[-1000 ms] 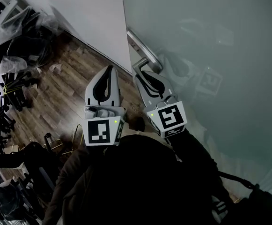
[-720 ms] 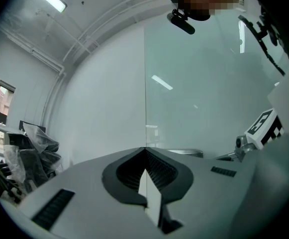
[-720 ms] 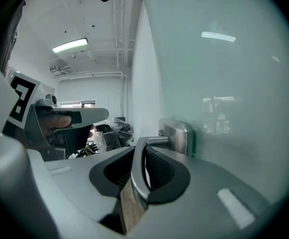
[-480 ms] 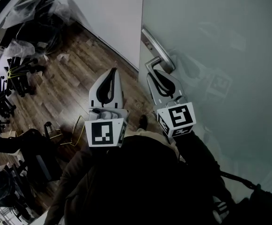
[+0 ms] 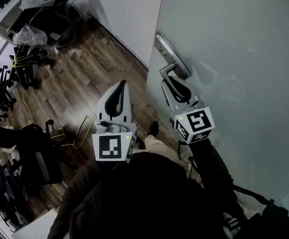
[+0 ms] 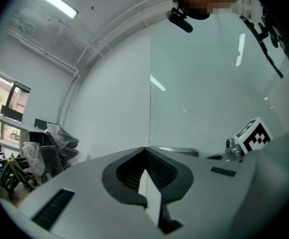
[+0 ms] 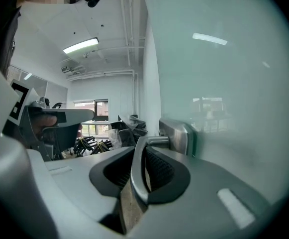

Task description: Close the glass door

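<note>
Since a second ago the pale frosted glass door [image 5: 243, 44] has swung, so its free edge sits further right in the head view, more of the white wall [image 5: 129, 14] shows beside it, and both grippers have travelled along with it. The right gripper [image 5: 168, 81] has its jaws clamped on the silver metal lever handle [image 5: 171, 66] near the door's left edge, the lever running down between them from its plate. The left gripper [image 5: 120, 86] hangs just left of the right one, over the brown wooden floor [image 5: 74, 88], jaws pressed together on nothing, clear of the door
</note>
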Motion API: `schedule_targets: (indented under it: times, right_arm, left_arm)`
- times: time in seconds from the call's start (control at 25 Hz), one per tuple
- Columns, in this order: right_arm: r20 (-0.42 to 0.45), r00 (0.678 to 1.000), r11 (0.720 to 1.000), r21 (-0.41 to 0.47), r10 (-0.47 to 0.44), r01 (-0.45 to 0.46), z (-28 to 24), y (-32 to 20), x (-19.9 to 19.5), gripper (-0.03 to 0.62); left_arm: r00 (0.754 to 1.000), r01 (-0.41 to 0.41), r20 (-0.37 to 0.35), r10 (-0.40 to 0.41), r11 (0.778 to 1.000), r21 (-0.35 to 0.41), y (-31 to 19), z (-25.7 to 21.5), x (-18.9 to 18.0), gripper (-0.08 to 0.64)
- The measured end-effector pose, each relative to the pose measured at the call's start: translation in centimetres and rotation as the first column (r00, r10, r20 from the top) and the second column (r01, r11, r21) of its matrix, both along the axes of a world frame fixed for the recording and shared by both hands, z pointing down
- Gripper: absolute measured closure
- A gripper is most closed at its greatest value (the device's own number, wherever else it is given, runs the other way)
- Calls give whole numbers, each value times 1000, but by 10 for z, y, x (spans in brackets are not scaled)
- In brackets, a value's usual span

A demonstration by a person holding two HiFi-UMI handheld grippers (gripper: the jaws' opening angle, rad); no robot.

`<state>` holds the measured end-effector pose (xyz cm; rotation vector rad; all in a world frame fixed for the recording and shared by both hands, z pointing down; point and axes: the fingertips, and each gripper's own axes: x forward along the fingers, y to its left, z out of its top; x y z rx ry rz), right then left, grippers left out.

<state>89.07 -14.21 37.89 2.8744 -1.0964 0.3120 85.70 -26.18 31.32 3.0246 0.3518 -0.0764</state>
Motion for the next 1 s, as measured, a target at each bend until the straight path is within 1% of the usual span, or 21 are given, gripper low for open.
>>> schedule_targets:
  times: [0.32,0.4,0.52,0.64,0.72,0.8,1.0]
  right_arm:
    - [-16,994,993,-34,-111,110,-7,-43,-51,526]
    - [-17,990,989,-37,-141,141,-10,-57,-73,525]
    - [-20,984,983,-35,-179,178,-15,-80,-109,525]
    - [-12,977,977,-14,-215,215,-13,-91,-119,525]
    - [2,971,971,-1,-238,238,-8,-95,-125,525]
    - [12,966,966,4,-257,257,-6,-102,-141,525]
    - [35,954,954,-8,-299,300,-7,-115,-171,526]
  left_arm:
    - [995,93,39,-93,996,2,-39,6,-63,563]
    - [991,128,38,-128,992,6,-53,2,-86,563]
    - [983,184,15,-184,983,8,-71,-3,-127,563]
    - [971,238,3,-238,971,7,-72,-5,-145,563]
    - [961,276,9,-276,961,-12,-69,-1,-161,563]
    - [947,321,15,-320,947,-24,-68,1,-187,563]
    - [913,409,6,-409,913,-6,-66,-5,-249,563]
